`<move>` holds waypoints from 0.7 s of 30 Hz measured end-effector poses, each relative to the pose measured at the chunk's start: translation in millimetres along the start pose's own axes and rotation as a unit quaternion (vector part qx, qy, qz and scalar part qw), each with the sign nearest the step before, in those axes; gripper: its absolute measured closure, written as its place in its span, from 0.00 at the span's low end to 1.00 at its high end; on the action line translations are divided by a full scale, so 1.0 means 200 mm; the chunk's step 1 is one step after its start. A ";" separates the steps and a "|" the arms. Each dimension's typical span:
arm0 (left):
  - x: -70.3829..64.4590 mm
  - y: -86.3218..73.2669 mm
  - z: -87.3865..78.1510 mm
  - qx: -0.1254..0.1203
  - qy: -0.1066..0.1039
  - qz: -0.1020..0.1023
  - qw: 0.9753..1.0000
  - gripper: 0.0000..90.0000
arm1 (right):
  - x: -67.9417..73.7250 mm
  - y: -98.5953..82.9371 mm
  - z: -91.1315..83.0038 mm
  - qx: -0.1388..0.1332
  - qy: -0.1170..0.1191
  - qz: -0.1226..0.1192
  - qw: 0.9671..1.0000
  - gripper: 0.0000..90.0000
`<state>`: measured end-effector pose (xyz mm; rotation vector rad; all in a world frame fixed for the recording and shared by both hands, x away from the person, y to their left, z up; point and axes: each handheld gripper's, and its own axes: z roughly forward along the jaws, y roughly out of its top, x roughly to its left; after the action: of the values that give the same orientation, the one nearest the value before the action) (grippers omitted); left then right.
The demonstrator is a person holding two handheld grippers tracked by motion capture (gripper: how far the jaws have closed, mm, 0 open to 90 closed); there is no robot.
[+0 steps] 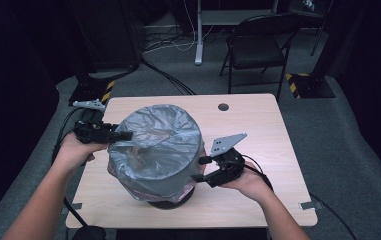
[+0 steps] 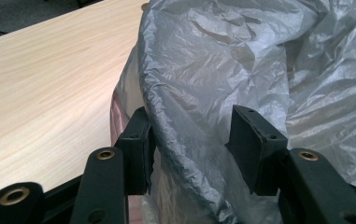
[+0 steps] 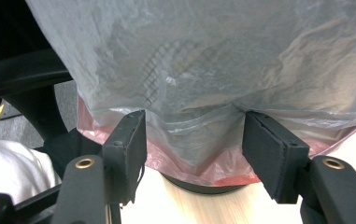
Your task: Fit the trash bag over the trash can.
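The grey bag (image 1: 155, 145) draped over a bin at the middle of the counter (image 1: 258, 125) looks thin, limp and slippery, best pinched at its folded rim, where the left claw (image 2: 189, 140) gapes astride it, while the right claw (image 3: 192, 140) stands released at the skirt.

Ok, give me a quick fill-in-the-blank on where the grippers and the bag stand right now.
1. The grey bag lines a bin that stands on the ____.
2. The left gripper has its jaws ____ on either side of the bag's rim fold.
3. Under the grey bag's hem, by the right gripper, a second bag shows in ____.
4. In the high view the right gripper is at the bin's ____ side.

Missing words: table; open; pink; right
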<state>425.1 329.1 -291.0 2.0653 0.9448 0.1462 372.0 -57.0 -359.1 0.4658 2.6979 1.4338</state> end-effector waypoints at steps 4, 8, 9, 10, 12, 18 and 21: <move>0.00 -0.01 -0.02 0.004 0.000 -0.002 1.000 0.56 | 0.01 0.01 0.02 0.001 -0.001 -0.002 1.000 0.44; 0.00 0.00 -0.05 0.012 0.024 0.010 1.000 0.52 | 0.00 0.02 0.02 0.005 0.004 0.002 1.000 0.45; -0.01 0.01 -0.07 0.012 0.041 0.012 0.999 0.50 | 0.00 0.02 0.01 0.007 0.003 0.000 1.000 0.46; -0.01 0.02 -0.10 0.006 0.059 0.014 0.998 0.48 | 0.00 0.03 0.01 0.008 -0.001 -0.001 1.000 0.46; -0.04 0.05 -0.14 -0.010 0.069 0.017 0.997 0.45 | -0.01 0.02 -0.02 0.014 -0.020 -0.007 1.000 0.46; -0.22 0.17 -0.12 -0.025 0.039 0.090 0.995 0.40 | -0.09 -0.02 -0.09 -0.016 -0.067 0.033 0.997 0.46; -0.32 0.24 -0.02 -0.009 0.010 0.120 0.993 0.40 | -0.12 -0.04 -0.08 -0.030 -0.073 0.047 0.996 0.48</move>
<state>405.4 272.2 -239.2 2.1591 0.6999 0.3011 390.2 -80.8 -358.0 0.6744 2.5444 1.4373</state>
